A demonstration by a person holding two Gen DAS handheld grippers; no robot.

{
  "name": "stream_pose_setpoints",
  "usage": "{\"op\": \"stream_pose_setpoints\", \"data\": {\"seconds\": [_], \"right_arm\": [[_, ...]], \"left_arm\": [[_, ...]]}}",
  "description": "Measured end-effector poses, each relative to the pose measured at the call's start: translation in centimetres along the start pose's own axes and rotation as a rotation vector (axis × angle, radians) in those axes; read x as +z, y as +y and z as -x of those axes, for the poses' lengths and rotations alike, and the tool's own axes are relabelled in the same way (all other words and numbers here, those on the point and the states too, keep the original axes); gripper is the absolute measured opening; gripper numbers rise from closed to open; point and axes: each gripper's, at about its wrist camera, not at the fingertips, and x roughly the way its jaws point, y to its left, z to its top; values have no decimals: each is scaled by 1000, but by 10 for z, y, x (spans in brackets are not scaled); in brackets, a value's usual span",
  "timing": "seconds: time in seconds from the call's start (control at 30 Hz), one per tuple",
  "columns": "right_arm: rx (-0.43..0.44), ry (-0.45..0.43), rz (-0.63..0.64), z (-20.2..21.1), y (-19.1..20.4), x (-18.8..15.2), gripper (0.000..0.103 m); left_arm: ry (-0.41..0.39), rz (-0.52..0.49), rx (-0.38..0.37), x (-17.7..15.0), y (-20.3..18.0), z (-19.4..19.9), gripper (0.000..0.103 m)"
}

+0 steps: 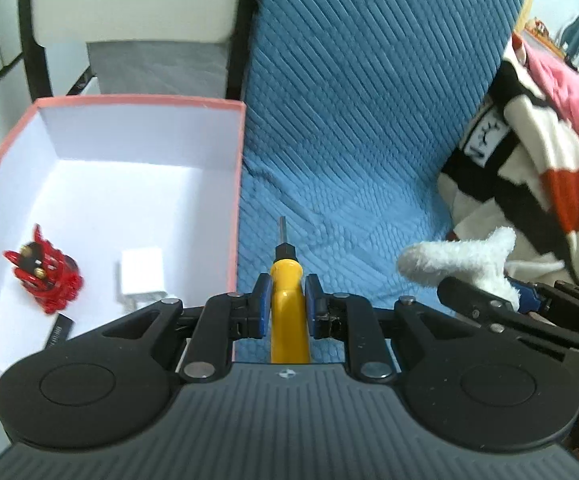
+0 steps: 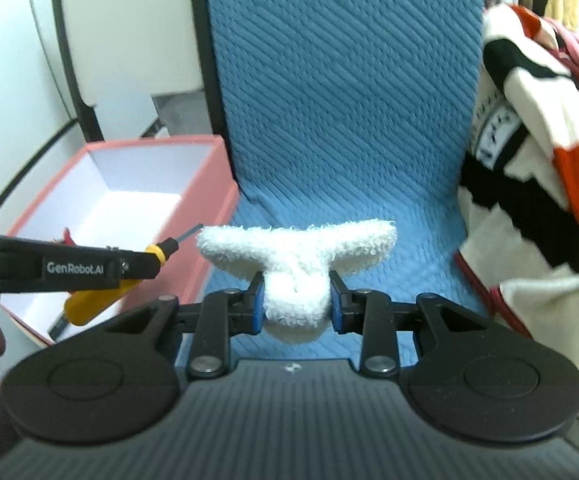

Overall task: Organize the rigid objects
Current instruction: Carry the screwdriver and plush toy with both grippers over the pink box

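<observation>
My left gripper is shut on a yellow-handled screwdriver, its metal tip pointing forward over the blue quilted sofa seat, just right of the pink box. The box holds a red toy, a white charger and a black stick. My right gripper is shut on a white fluffy plush piece, held above the seat. The plush also shows in the left wrist view. The screwdriver shows in the right wrist view beside the pink box.
A striped black, white and red blanket with pink cloth lies piled on the right of the sofa. The blue backrest rises behind. A white cabinet stands behind the box.
</observation>
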Motion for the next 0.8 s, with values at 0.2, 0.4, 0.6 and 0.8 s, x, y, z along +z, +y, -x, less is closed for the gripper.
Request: {"op": "stream_pose_setpoints", "data": {"seconds": [0.2,0.4,0.6,0.8], "right_arm": [[52,-55,22,11,30,29,34],[126,-85,58,9,69,49,34],[192,-101,91,6,105,58,34],[237,-58,142,-16,141,56,34]], "left_arm": [[-41,50,8,18,35,33,21],[-54,137,46,32,85,58,21],[-59,187,96,32,128,76,21],[-30,230,143,16,173,75,21]]}}
